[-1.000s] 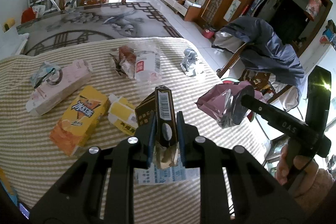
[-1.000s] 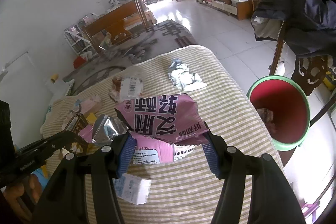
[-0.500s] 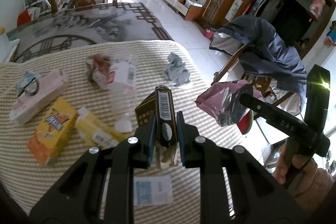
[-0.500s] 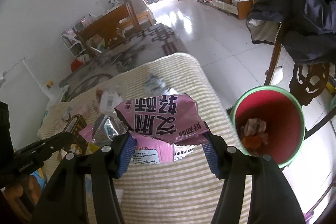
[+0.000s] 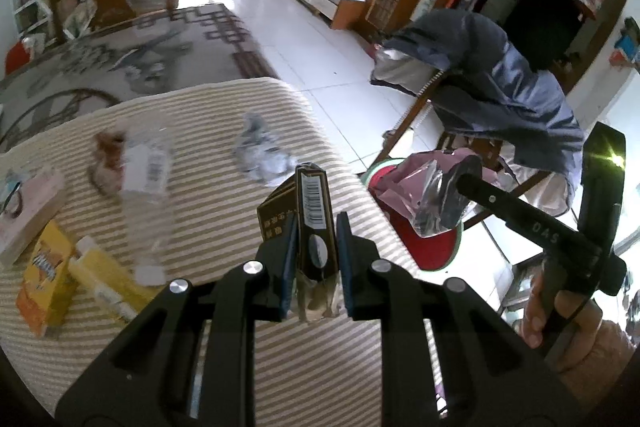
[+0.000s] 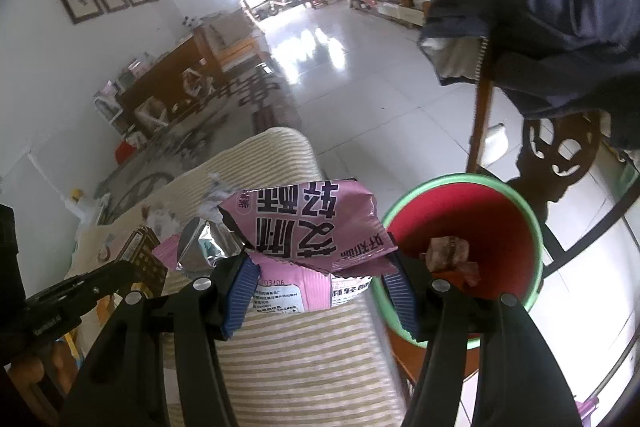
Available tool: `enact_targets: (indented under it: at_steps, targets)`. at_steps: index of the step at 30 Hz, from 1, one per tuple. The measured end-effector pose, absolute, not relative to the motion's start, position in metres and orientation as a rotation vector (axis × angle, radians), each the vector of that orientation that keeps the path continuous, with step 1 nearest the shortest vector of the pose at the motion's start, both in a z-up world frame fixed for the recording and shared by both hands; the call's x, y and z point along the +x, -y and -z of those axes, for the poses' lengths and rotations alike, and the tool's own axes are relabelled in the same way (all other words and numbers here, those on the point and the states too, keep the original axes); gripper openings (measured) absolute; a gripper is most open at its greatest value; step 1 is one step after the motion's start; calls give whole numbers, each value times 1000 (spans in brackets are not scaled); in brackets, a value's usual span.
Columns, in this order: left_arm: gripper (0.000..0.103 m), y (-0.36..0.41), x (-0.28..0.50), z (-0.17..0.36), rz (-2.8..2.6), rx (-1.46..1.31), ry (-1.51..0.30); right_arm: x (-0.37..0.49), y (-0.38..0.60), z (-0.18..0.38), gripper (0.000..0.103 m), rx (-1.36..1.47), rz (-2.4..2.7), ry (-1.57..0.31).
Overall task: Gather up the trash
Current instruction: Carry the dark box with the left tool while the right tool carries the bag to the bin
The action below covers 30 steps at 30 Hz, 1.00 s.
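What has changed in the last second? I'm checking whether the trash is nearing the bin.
Both grippers have carried their loads across the striped table toward the red bin, which now looms much closer beside the pink snack bag. Nothing was let go: the left gripper still clamps the dark carton, the right gripper the bag. Table litter stayed put.

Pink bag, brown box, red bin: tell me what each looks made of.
Pink bag: thin plastic film, likely foil-lined; silver shows at the torn end. Brown box: glossy printed cardboard, with creased edges and a barcode. Red bin: probably smooth moulded plastic, green rim.
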<state>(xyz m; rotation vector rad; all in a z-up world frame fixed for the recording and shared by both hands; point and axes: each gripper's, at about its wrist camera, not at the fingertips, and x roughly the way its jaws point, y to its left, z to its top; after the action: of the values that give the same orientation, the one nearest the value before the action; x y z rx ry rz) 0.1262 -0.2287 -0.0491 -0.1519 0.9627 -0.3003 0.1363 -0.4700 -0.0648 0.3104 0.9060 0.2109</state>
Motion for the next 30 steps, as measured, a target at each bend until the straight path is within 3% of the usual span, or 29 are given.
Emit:
enact_targets:
  at_steps: [28,30]
  targets:
    - [18,404,184,81,545,-15,-1047,117,626,81,58,444,34,-893]
    - [29,408,185,83,552,-11,-1055,117,630,82,58,451,38,-892]
